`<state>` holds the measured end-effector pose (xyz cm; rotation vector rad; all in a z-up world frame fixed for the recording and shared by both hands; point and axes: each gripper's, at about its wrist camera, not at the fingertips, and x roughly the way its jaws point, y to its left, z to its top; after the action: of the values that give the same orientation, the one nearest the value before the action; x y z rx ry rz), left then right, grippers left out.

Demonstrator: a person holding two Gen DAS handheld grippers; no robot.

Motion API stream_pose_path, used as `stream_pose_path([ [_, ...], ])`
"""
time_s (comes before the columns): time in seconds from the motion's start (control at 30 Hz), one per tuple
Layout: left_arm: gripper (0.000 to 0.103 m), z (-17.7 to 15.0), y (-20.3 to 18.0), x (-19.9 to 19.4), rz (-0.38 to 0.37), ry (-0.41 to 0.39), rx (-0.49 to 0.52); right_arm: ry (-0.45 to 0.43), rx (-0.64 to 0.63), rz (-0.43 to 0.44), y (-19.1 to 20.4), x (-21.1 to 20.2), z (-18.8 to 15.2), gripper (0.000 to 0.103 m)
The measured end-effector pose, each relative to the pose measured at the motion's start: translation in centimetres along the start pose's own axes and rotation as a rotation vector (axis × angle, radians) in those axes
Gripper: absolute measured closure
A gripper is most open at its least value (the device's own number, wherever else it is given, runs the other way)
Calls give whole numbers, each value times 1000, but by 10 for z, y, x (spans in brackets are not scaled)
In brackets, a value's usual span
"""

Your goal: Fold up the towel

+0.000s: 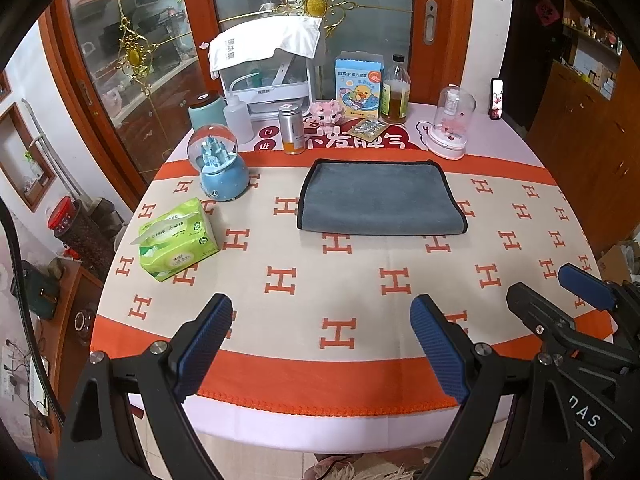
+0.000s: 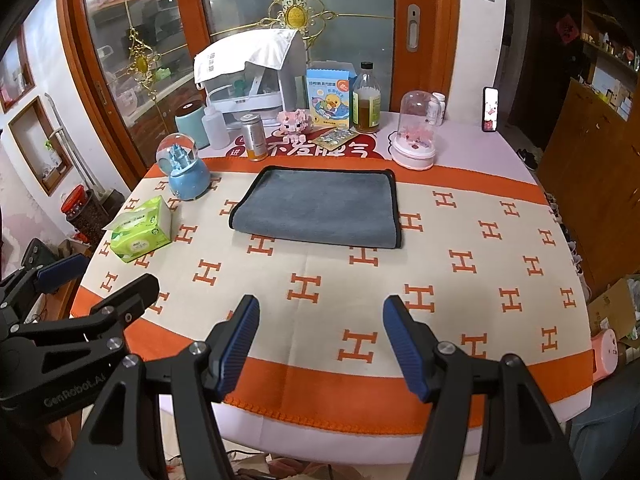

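Note:
A grey towel with black trim lies folded flat on the far half of the table; it also shows in the right wrist view. My left gripper is open and empty, held back over the table's near edge, well short of the towel. My right gripper is open and empty too, also over the near edge. In the left wrist view the right gripper shows at the right; in the right wrist view the left gripper shows at the left.
A cream and orange cloth covers the table. A green tissue pack and a blue snow globe stand left of the towel. Bottles, a duck box, a glass dome and a white rack line the far edge.

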<state>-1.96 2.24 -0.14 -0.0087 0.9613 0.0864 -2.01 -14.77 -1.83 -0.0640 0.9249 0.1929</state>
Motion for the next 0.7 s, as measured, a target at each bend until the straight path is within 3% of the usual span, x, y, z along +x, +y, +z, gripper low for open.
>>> stream_pose_path([
  [0.7, 13, 1, 7, 4, 1, -1, 0, -2, 0, -1, 1, 1, 2, 38],
])
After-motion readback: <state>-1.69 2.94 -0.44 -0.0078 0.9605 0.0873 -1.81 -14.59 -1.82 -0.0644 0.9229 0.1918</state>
